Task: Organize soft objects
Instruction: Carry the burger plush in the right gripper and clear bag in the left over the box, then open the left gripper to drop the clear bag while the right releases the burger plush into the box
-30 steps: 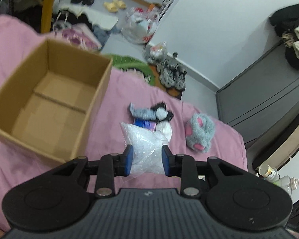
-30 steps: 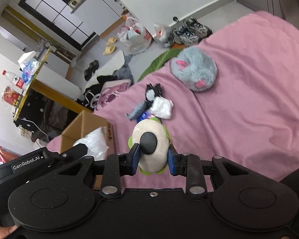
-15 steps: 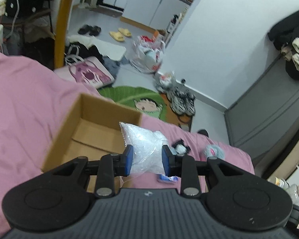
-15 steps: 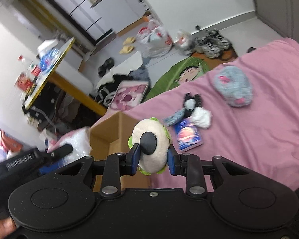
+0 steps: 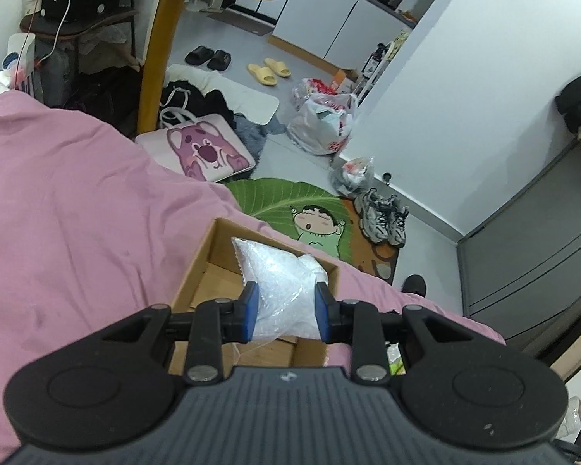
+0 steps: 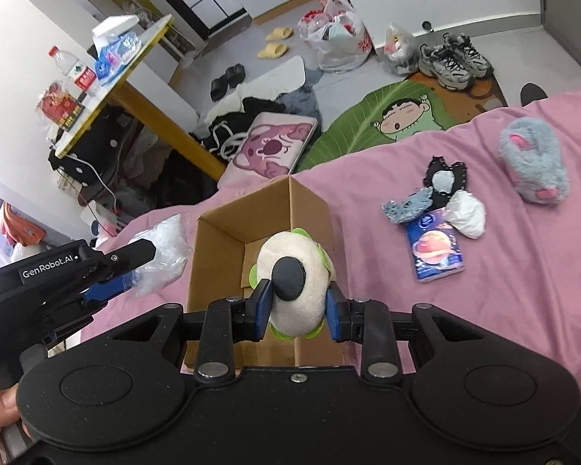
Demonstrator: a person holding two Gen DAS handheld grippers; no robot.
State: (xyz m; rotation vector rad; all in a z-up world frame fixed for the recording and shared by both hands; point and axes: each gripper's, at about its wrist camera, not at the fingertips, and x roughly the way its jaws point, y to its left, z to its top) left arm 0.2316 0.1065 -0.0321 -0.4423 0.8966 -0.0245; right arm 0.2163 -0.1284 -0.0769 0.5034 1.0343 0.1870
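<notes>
Pink bedsheet [image 6: 523, 271], brown cardboard box [image 6: 220, 248], cream/green plush [image 6: 290, 271], clear-white bag [image 5: 279, 286], grey-pink slipper [image 6: 532, 166]

One cardboard box [image 6: 251, 232] sits at centre frame. Two soft items are held: one clear plastic bag [image 5: 279, 290] and one cream plush toy [image 6: 292, 283]. At right lie one grey fluffy plush [image 6: 534, 166], one booklet [image 6: 437, 250] and one white wad [image 6: 466, 217].

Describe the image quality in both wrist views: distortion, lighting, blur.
Left wrist view: strong fisheye bending of the walls, dark vignette corners, even soft daylight, sharp plastic bag in the left hand-held gripper. Right wrist view: same curvature, plush toy sharp, cardboard box crisp, no motion blur.
</notes>
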